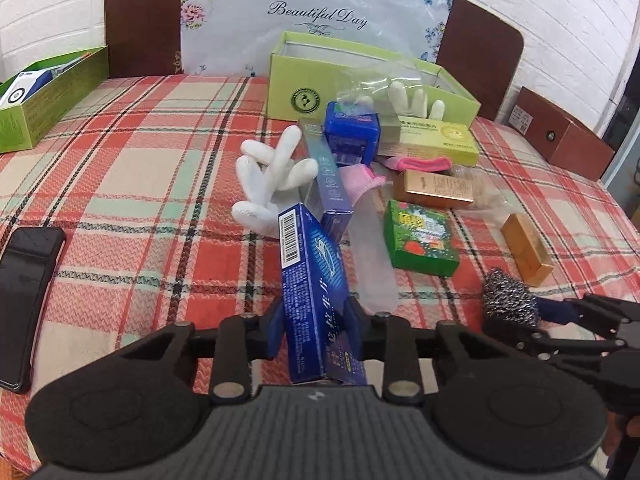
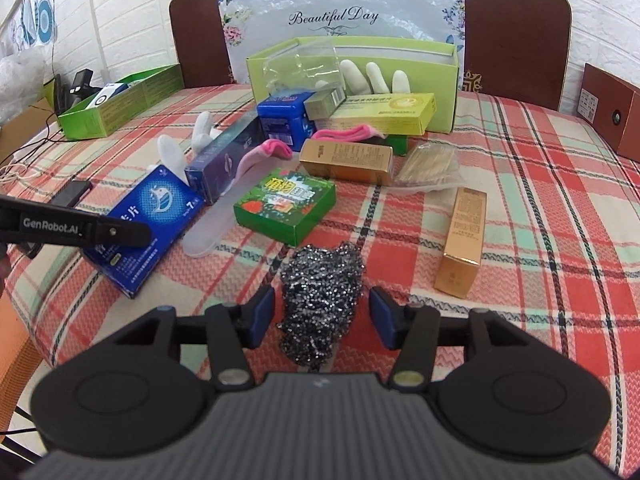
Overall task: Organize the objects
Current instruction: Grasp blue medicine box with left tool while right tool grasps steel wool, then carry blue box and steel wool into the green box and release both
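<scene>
Steel wool (image 2: 320, 300) dead ahead between spread pads of right gripper (image 2: 322, 322), nothing clamped; left gripper (image 1: 314, 328) pinching blue box (image 1: 312, 296), long axis pointing away.

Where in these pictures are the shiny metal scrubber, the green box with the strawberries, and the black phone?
metal scrubber (image 2: 320, 300): right wrist view, middle of the wire ball.
green box (image 2: 284, 204): right wrist view, its printed top face.
black phone (image 1: 28, 300): left wrist view, centre of its dark screen.
</scene>
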